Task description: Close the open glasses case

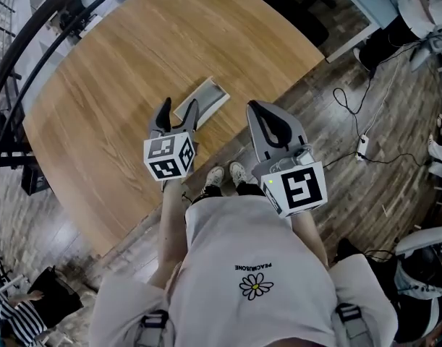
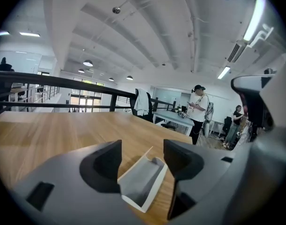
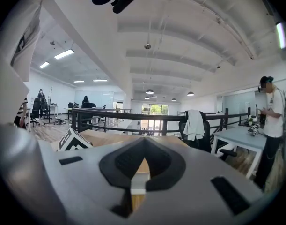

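Your left claw (image 1: 177, 111) is wide open and holds nothing. The glasses case (image 1: 203, 97) lies open on the table (image 1: 134, 63), just in front of that claw and near the table's edge. Come in low and slow. I think it is best to catch the raised flap and push it gently over the tray. Don't shove the case away. Your right claw (image 1: 258, 108) is shut tight and empty. It could hold the case still.
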Demonstrator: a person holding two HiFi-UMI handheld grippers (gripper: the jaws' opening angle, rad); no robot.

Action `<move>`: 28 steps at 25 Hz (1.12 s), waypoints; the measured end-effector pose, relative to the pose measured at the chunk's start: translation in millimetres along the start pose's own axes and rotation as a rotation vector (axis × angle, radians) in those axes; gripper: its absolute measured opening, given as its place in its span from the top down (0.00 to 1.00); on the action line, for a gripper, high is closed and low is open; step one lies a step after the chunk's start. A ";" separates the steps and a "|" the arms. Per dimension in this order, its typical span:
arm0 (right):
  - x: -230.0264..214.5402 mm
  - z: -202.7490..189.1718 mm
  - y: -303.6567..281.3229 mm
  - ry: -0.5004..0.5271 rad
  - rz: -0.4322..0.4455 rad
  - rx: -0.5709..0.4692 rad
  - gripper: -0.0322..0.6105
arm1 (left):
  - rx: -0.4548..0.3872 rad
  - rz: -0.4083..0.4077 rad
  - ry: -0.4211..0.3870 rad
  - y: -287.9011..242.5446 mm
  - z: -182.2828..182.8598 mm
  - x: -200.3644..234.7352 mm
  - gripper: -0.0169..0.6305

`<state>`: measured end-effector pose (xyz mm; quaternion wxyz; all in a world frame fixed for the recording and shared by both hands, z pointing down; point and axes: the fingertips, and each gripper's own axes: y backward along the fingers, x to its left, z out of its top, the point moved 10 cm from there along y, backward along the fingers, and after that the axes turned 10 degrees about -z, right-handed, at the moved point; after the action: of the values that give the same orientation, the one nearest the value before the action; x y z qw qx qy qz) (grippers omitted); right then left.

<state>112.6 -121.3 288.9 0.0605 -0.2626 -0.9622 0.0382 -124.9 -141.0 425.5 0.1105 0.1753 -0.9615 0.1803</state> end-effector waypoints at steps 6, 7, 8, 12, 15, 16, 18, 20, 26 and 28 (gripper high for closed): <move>2.8 -3.0 4.3 0.022 -0.030 0.031 0.94 | 0.086 0.001 0.055 -14.2 -27.4 24.1 0.55; 3.5 -3.5 4.6 0.025 -0.032 0.033 0.94 | 0.099 0.001 0.056 -16.3 -30.8 27.3 0.55; 3.7 -4.1 5.2 0.028 -0.034 0.035 0.94 | 0.111 0.001 0.059 -18.4 -34.1 29.6 0.55; 2.2 -7.8 7.9 0.035 -0.040 0.048 0.94 | 0.144 -0.002 0.093 -26.2 -48.4 34.8 0.55; 1.6 -10.1 9.8 0.037 -0.041 0.056 0.94 | 0.158 -0.002 0.095 -28.5 -54.9 34.3 0.55; 1.8 -10.2 10.5 0.036 -0.040 0.056 0.94 | 0.160 -0.002 0.091 -28.2 -55.3 33.6 0.55; 2.9 -10.1 11.4 0.035 -0.038 0.054 0.94 | 0.165 -0.006 0.087 -27.7 -54.9 32.7 0.55; 5.2 -10.0 10.7 0.034 -0.034 0.054 0.94 | 0.169 -0.011 0.087 -27.4 -54.3 32.7 0.55; 11.4 -10.8 8.8 0.037 -0.015 0.057 0.94 | 0.171 -0.024 0.086 -24.9 -57.7 27.6 0.55; 13.7 -10.4 9.1 0.033 -0.008 0.055 0.94 | 0.172 -0.029 0.086 -23.7 -57.7 26.5 0.55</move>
<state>106.9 -106.1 299.6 0.0838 -0.2574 -0.9608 0.0602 -131.5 -147.4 492.7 0.1387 0.1900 -0.9343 0.2678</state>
